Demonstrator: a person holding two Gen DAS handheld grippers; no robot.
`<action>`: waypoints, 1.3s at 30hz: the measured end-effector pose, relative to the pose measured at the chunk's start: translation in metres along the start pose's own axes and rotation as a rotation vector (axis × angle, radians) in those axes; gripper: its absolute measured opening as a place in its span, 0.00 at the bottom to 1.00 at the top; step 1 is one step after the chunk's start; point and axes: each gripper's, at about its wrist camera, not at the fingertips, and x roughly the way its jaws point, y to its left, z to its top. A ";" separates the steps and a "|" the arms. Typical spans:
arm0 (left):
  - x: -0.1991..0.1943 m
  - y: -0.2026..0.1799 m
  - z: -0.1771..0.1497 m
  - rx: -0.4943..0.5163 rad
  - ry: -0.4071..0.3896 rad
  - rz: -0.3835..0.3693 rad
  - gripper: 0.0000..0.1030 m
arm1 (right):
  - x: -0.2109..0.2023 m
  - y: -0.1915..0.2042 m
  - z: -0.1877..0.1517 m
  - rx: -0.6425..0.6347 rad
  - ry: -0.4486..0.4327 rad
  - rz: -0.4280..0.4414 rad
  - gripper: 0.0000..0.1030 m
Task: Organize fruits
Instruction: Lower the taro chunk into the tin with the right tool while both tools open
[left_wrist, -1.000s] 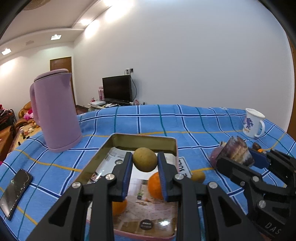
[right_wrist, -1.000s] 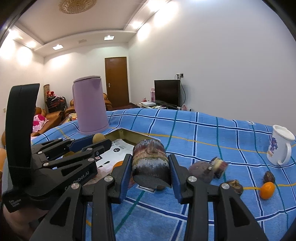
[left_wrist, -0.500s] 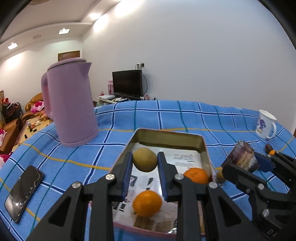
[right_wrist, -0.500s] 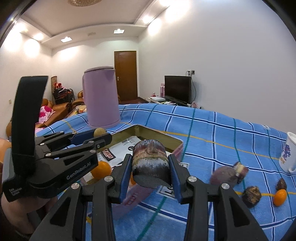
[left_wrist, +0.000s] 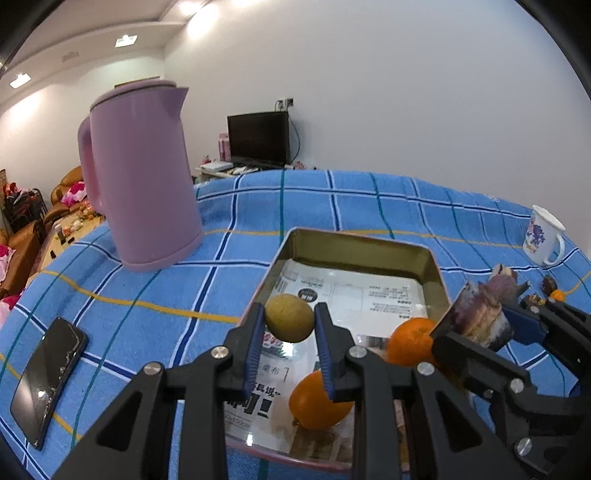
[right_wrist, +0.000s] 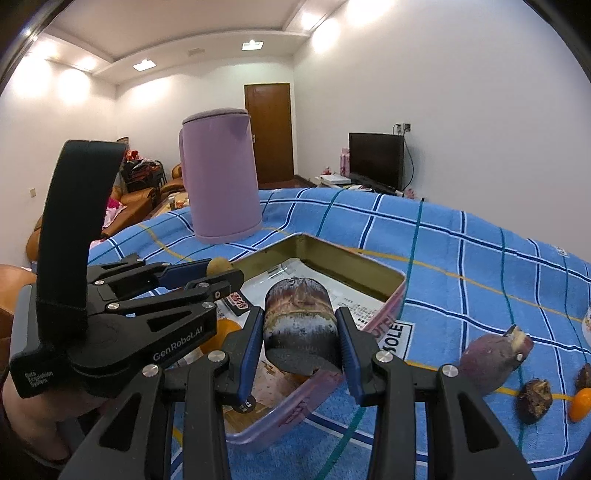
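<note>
White walls (right_wrist: 480, 110) and a stepped white ceiling (right_wrist: 177, 33) with recessed lights (right_wrist: 253, 45) enclose the room. A brown wooden door (right_wrist: 269, 133) stands in the far wall, with a black television (right_wrist: 376, 159) on a low stand to its right. Orange-brown sofas (right_wrist: 144, 199) sit at the left.

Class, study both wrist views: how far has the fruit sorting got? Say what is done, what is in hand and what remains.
Done: two oranges lie in the metal tin. In hand: the left gripper is shut on a yellow-green fruit and the right gripper on a purple-brown chunk, both over the tin, not yet released. Left: a purple tuber, two dark pieces and a small orange fruit lie on the blue cloth.
</note>
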 end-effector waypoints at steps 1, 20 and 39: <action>0.001 0.000 0.000 -0.001 0.005 -0.001 0.28 | 0.001 0.001 0.000 -0.003 0.008 0.004 0.40; 0.018 0.002 0.001 -0.010 0.093 -0.002 0.28 | 0.020 0.002 0.001 0.002 0.106 0.048 0.40; 0.013 0.004 0.000 -0.023 0.069 0.000 0.37 | 0.022 0.003 0.000 0.004 0.114 0.085 0.41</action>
